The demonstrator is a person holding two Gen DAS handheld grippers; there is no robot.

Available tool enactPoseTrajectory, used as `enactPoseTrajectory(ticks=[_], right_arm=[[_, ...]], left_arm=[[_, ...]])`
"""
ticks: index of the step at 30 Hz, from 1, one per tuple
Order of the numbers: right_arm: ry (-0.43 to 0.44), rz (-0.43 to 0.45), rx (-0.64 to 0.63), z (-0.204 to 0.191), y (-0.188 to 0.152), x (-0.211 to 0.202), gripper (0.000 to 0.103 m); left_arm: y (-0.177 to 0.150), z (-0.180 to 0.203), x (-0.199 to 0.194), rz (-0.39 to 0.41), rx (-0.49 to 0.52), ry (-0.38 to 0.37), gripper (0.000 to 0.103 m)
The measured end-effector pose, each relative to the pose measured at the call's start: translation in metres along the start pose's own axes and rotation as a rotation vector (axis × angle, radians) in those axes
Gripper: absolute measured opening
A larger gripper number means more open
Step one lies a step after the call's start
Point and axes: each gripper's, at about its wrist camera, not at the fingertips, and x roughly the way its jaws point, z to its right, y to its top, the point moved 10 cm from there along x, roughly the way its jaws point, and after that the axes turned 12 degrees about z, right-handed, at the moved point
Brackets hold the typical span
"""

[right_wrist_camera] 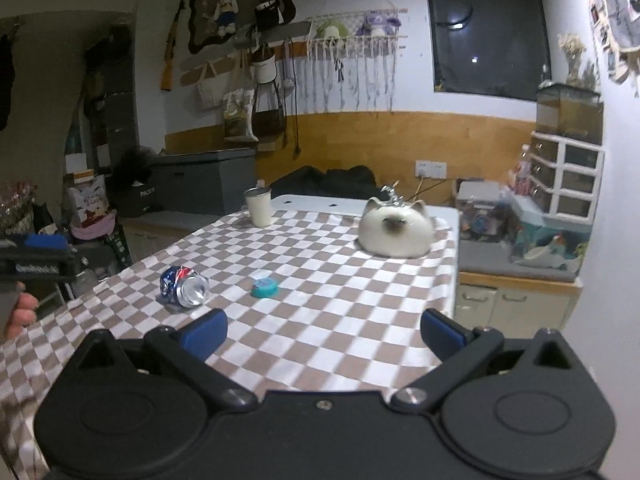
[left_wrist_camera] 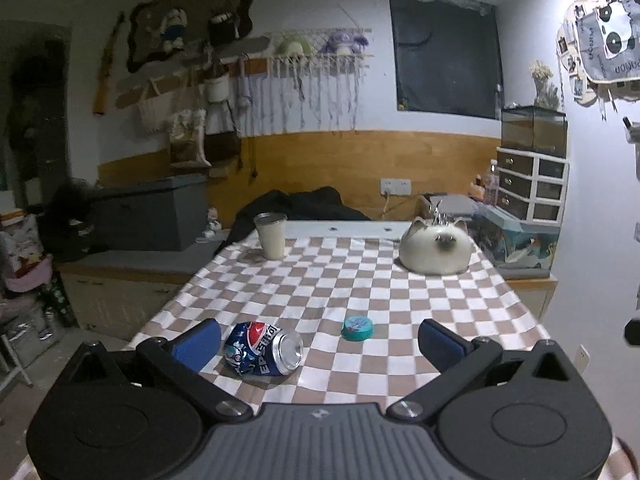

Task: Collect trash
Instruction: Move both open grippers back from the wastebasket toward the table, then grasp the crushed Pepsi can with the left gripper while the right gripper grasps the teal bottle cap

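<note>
A crushed blue Pepsi can (left_wrist_camera: 262,348) lies on its side on the checkered tablecloth (left_wrist_camera: 360,284), just inside the left finger of my open left gripper (left_wrist_camera: 318,340). A small teal round lid (left_wrist_camera: 357,327) rests a little further in, between the fingers' lines. In the right wrist view the same can (right_wrist_camera: 185,286) and teal lid (right_wrist_camera: 264,285) lie ahead and to the left of my open right gripper (right_wrist_camera: 324,330), which holds nothing. The left gripper (right_wrist_camera: 38,258) and a hand show at that view's left edge.
A white cat-shaped ceramic holder (left_wrist_camera: 434,250) sits at the table's far right and a metal cup (left_wrist_camera: 271,236) at the far left. Dark clothing (left_wrist_camera: 300,204) lies behind the table. A grey bin (left_wrist_camera: 148,216) stands left, and drawers (left_wrist_camera: 532,184) with a tank stand right.
</note>
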Motion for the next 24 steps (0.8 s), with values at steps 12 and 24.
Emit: enactPoseTrajectory(ticks=[12,24], right_arm=[[-0.048,-0.059,-0.003,-0.01,-0.03,0.052,0.103],[-0.045,-0.117,-0.091,-0.034,-0.053,0.106,0.103]], left_arm=[[-0.081,-0.046,0.127,-0.01,0.032,-0.081,0.103],[-0.109,-0.062,0.188,-0.054,0.044,-0.147,0.103]])
